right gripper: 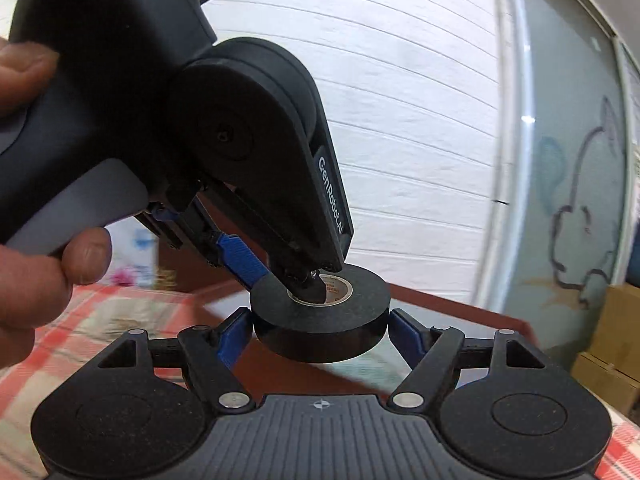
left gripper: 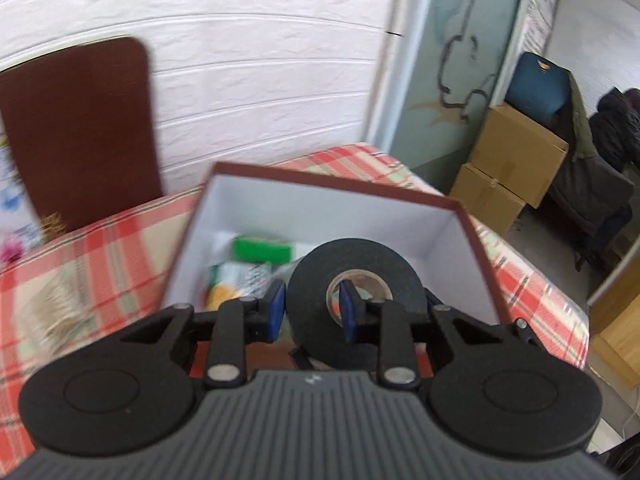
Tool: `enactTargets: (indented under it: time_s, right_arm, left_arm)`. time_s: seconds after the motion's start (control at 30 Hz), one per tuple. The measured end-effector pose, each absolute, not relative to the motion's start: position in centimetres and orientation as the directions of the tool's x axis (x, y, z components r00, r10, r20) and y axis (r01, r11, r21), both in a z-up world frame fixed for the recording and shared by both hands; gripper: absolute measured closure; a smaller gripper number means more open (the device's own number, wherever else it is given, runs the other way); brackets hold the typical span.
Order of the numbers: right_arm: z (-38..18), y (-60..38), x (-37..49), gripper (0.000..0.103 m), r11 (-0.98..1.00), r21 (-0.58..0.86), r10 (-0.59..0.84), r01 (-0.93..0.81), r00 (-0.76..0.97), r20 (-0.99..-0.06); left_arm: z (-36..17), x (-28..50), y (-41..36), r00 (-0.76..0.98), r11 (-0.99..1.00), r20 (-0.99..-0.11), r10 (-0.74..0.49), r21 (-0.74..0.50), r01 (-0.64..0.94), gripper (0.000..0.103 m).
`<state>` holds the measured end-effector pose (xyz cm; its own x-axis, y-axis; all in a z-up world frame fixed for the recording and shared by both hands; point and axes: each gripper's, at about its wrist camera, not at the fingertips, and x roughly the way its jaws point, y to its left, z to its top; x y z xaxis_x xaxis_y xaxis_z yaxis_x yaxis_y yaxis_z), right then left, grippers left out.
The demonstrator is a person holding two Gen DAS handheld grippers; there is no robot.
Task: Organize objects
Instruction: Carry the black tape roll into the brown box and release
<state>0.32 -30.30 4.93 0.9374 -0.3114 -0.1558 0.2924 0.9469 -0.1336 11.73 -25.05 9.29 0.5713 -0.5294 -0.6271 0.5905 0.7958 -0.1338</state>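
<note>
A black roll of tape (left gripper: 354,280) is held above an open maroon box (left gripper: 472,236) with white inside walls. My left gripper (left gripper: 312,308) is shut on the roll's wall, one blue finger (left gripper: 349,312) through the core and one outside. In the right wrist view the same roll (right gripper: 320,320) lies flat between my right gripper's (right gripper: 320,332) blue fingers (right gripper: 236,340), which touch its outer sides. The left gripper (right gripper: 276,276) comes down onto the roll from the upper left, held by a hand.
The box holds a green packet (left gripper: 262,250) and other small packets. It stands on a red-checked tablecloth (left gripper: 100,264). A brown board (left gripper: 80,132) leans on the white wall at the left. Cardboard boxes (left gripper: 516,152) are stacked at the right.
</note>
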Motion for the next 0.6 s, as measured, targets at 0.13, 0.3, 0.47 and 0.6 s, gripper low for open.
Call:
enactTargets:
  time_s: [0.13,0.3,0.47,0.6]
  right_arm:
    - [3.9,-33.9,2.2,0.031,0.912,-0.128,-0.408,0.389,0.887,-0.215]
    - [3.2,-35.9,2.7,0.015,0.868,-0.107,-0.496,0.484,0.848,-0.187]
    - [2.9,-34.5,2.0,0.015,0.882,-0.089,-0.471,0.463,0.864,-0.179]
    - [3.2,-33.0,0.6,0.016,0.892,-0.138,-0.45,0.432,0.878,-0.161]
  left_arm:
    - [8.7,12.6,-28.4,0.56,0.784,-0.634,-0.534,-0.122,0.609,0.057]
    - [7.5,12.0,-28.7,0.591,0.793,-0.632,-0.501,-0.063,0.605,0.052]
    - [7.9,12.0,-26.1,0.605,0.823,-0.624,-0.495,-0.113,0.556,0.047]
    - [8.4,11.1,-23.1,0.639,0.845,-0.596,-0.487,-0.136,0.517,0.047]
